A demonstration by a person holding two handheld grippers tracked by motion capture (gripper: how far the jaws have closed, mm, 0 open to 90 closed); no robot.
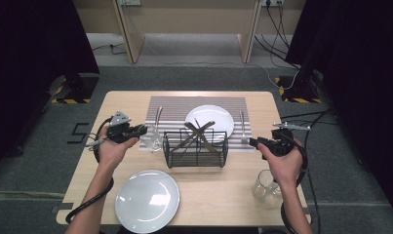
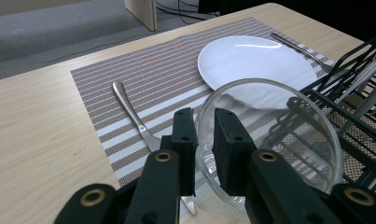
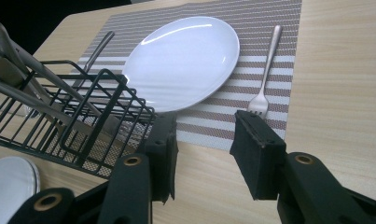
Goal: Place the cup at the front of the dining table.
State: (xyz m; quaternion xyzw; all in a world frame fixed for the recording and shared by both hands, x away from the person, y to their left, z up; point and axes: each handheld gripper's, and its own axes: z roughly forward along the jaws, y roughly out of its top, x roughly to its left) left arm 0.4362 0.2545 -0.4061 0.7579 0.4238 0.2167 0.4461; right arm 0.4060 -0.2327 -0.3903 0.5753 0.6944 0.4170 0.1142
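Two grippers are out: the left gripper [image 2: 205, 135] has its fingers pinched on the rim of a clear glass [image 2: 269, 140] at the placemat's [image 2: 162, 70] near-left edge, so next it probably gets lifted and set by the far white plate [image 2: 255, 60]. Right gripper [image 3: 204, 140] hovers with fingers wide and empty near the fork [image 3: 266, 70]; the wire cutlery rack [image 2: 358, 121] sits just beside the glass, and the spoon [image 2: 132, 112] lies close too, so go easy

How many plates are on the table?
2. One white plate lies on the striped placemat behind the wire basket; the other plate sits at the table's near edge. Others may be hidden.
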